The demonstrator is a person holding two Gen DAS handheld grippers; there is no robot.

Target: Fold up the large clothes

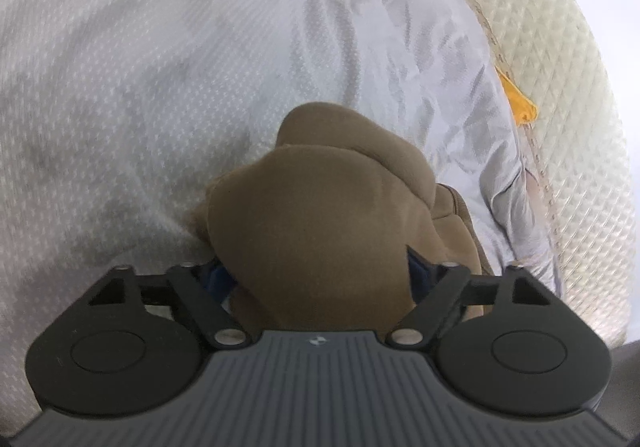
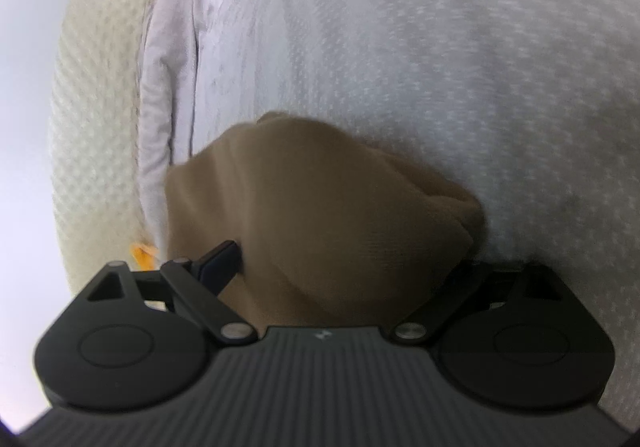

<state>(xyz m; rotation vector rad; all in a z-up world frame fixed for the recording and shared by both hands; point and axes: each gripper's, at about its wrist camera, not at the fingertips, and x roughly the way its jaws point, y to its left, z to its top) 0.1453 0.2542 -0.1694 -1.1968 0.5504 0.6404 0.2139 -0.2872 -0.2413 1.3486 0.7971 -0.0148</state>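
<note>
Both grippers are deep in the brown garment (image 1: 320, 231) here, which sits bunched on the white quilt (image 1: 140, 87). The left gripper (image 1: 316, 275) stands wide, cloth heaped between its blue pads (image 1: 218, 275), both seemingly against the bundle, so call it a hold. The right gripper (image 2: 352, 267) has one finger (image 2: 218, 259) pressing the cloth's side; the other is buried under fabric, so its grip is probably on, though I can't tell. Beside the quilt's edge runs the cream mattress (image 1: 560, 87), an orange tag (image 1: 520, 103) at the seam.
</note>
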